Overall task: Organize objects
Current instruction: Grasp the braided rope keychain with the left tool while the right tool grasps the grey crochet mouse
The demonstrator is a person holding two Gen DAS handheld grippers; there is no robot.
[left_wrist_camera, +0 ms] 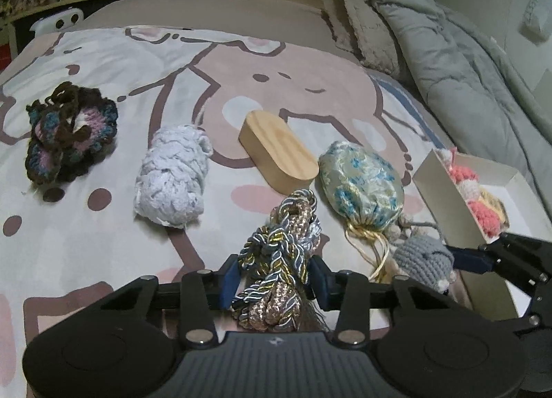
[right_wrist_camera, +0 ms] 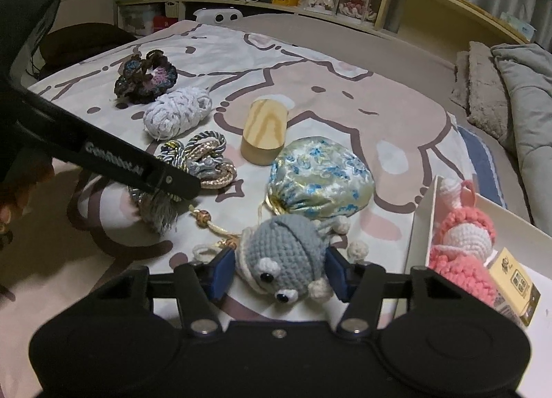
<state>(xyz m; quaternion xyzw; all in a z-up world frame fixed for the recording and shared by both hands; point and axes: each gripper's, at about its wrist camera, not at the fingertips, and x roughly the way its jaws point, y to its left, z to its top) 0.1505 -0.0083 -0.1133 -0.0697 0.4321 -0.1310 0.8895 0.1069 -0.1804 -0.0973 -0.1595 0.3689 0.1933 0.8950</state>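
Left wrist view: the left hand-held gripper clamps the braided cord knot near the bed's front edge.

Right wrist view: the right hand-held gripper squeezes the grey crochet toy (eyes facing the camera), just beside the white box at the bed's right edge.

Both wrist views close, angled down across the bed, sharing the wooden block (left view further left)
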